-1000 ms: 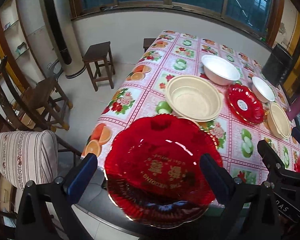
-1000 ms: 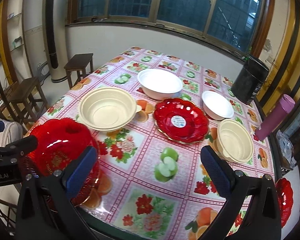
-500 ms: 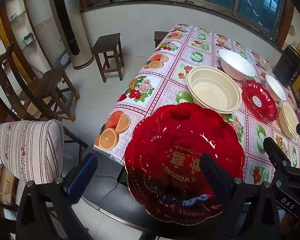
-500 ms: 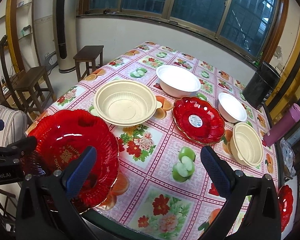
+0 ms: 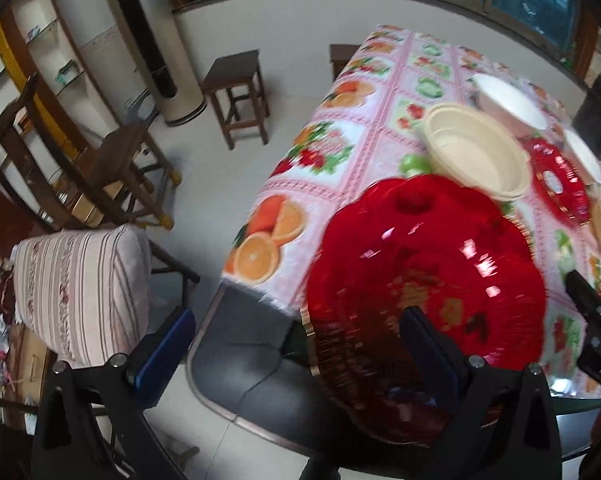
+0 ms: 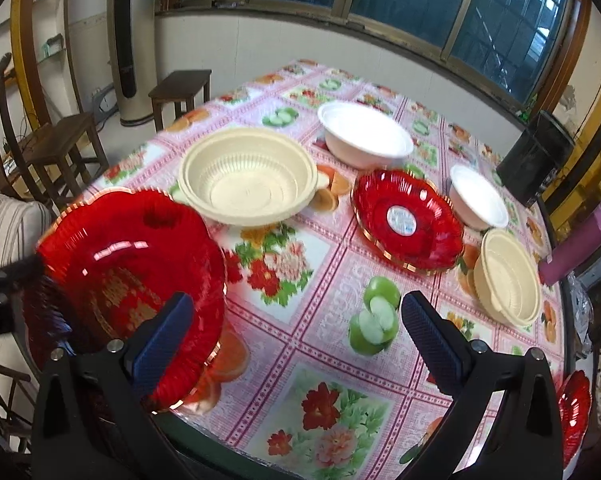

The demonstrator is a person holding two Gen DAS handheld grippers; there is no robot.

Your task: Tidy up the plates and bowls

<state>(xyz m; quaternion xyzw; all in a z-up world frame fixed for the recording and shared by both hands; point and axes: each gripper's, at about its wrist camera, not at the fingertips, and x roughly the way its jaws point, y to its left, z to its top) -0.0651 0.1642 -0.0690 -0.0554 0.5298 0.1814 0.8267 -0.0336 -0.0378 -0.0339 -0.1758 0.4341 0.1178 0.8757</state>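
A large red plate [image 6: 128, 276] with a gilt scalloped rim sits tilted at the near left corner of the counter [image 6: 324, 308], partly overhanging the edge. The counter is covered in a pink cloth printed with fruit and flowers. The left tongs [image 5: 296, 344] are spread wide: the right finger lies across the plate's near part, the left finger hangs over the floor, well apart from it; whether anything pinches the plate cannot be told from these blurred views. The right tongs [image 6: 292, 328] are also wide apart and hold nothing, poised over the near edge of the counter, beside the plate.

Just beyond the red plate stands a big cream bowl [image 6: 248, 176]. Behind that, toward the far edge, is a big white bowl [image 6: 364, 136]. A smaller red plate [image 6: 408, 220] lies near the counter's middle. Toward the right edge are a small white bowl [image 6: 478, 196] and a small cream bowl [image 6: 506, 276].
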